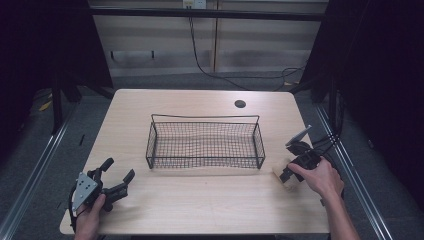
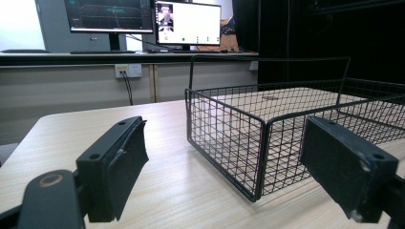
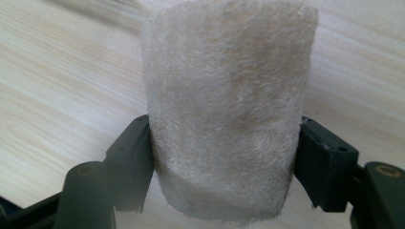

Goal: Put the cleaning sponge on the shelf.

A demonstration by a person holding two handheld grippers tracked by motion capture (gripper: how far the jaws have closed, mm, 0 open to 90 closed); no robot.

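Plainly unlabelled, the fuzzy beige roll [image 3: 227, 109] sits clamped in the right tongs [image 1: 289, 174]; left tongs [image 1: 119, 176] gape.

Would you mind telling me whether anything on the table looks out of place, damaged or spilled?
Nothing stands out. The wire basket sits square and upright, with nothing in it. The right gripper has its jaws against both sides of a fuzzy beige roll; the left gripper is open above the table.

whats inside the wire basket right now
Nothing: through the mesh of the wire basket both the high view and the left gripper view show just the wooden table under its floor. No corner is hidden. The fuzzy roll lies outside, by its right end.
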